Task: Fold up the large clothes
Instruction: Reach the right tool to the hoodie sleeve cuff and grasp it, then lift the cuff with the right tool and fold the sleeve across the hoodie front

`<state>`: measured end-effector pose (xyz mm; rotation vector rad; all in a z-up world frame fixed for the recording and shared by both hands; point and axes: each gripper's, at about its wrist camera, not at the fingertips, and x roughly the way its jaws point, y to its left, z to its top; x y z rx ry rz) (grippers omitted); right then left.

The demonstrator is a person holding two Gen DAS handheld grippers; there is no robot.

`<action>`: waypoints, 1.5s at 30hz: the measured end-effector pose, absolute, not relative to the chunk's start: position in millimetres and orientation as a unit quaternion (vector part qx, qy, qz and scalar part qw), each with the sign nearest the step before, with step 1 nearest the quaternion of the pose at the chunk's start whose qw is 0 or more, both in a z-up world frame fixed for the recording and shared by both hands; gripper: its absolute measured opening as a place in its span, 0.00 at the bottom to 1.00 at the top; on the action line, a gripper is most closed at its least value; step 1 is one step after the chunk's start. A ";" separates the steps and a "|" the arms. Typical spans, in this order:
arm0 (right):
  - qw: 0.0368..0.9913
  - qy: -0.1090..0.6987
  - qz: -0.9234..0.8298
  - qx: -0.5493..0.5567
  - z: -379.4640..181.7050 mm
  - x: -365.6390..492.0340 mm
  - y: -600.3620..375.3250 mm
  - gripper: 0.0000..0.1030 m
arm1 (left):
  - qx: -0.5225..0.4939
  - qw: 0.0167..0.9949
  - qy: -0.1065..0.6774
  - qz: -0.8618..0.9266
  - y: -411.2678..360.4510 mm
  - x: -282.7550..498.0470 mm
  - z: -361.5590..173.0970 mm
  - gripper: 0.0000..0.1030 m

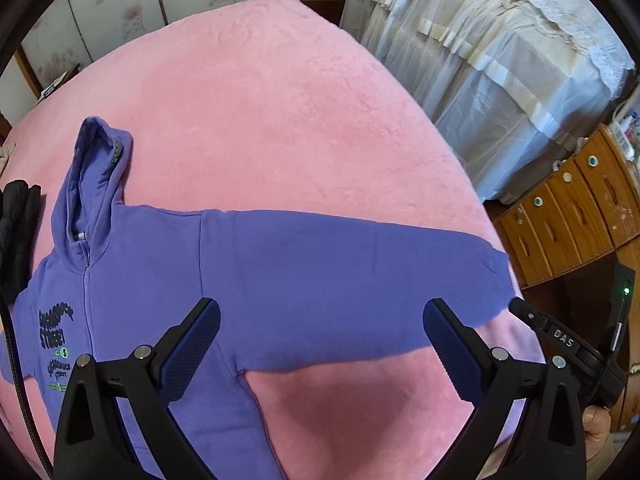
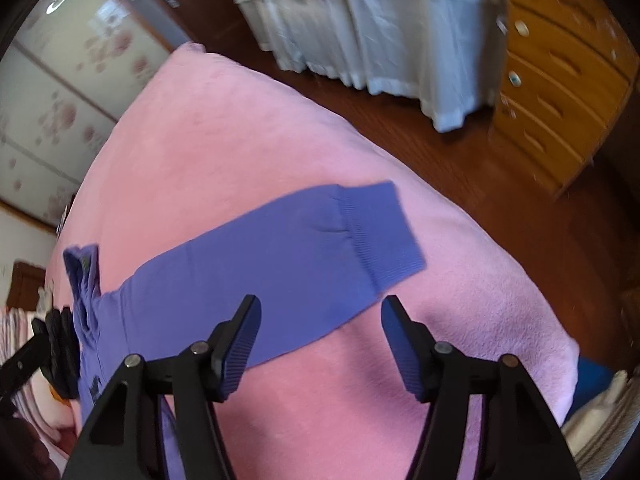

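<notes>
Pink bed point(image 1: 280, 100) holds purple hoodie point(image 1: 280, 264) spread flat.

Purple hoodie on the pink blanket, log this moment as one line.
hoodie: flat, zipped, sleeve outstretched | blanket: beneath | left gripper: open above sleeve | right gripper: open near cuff, nothing held

Hoodie point(image 1: 280, 264) flat on blanket point(image 1: 280, 100)
</notes>
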<state>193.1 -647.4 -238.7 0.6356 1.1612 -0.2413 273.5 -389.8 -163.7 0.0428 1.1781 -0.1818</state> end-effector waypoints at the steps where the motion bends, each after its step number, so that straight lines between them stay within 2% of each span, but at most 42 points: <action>1: 0.780 0.539 -0.114 0.298 -242.1 190.7 -649.0 0.61 | 0.021 0.827 0.556 -0.082 -390.0 277.7 -168.0 0.98; 10: 0.755 0.544 -0.098 0.352 -276.2 190.1 -661.8 0.60 | 0.012 0.815 0.576 -0.062 -396.1 296.0 -196.3 0.98; 14: 0.741 0.545 -0.093 0.380 -294.8 194.0 -665.7 0.53 | 0.010 0.809 0.585 -0.064 -403.1 298.0 -204.7 0.98; 18: 0.731 0.536 -0.101 0.410 -306.4 197.8 -672.5 0.51 | 0.005 0.803 0.592 -0.070 -410.6 298.1 -210.8 0.98; 19: 0.731 0.532 -0.103 0.415 -307.0 198.2 -673.1 0.47 | 0.003 0.802 0.593 -0.071 -411.4 297.0 -211.6 0.98; 21: 0.731 0.526 -0.107 0.422 -307.3 199.5 -674.6 0.25 | -0.001 0.801 0.595 -0.073 -412.9 294.9 -211.5 0.98; 22: 0.732 0.523 -0.102 0.425 -306.4 200.4 -675.0 0.23 | -0.003 0.800 0.595 -0.074 -413.2 293.6 -210.5 0.98; 26: 0.759 0.512 -0.090 0.391 -286.8 201.7 -667.9 0.20 | -0.009 0.799 0.597 -0.074 -406.0 286.1 -202.2 0.98; 34: 0.814 0.462 -0.012 0.351 -210.3 205.8 -635.2 0.18 | -0.044 0.794 0.604 -0.053 -363.2 269.5 -180.9 0.98; 41: 0.837 0.432 0.087 0.324 -147.2 212.6 -579.6 0.18 | -0.037 0.817 0.575 0.001 -310.4 250.8 -144.7 0.98; 45: 0.844 0.426 0.142 0.294 -118.2 215.5 -537.2 0.18 | -0.047 0.828 0.558 0.024 -267.4 240.1 -123.9 0.91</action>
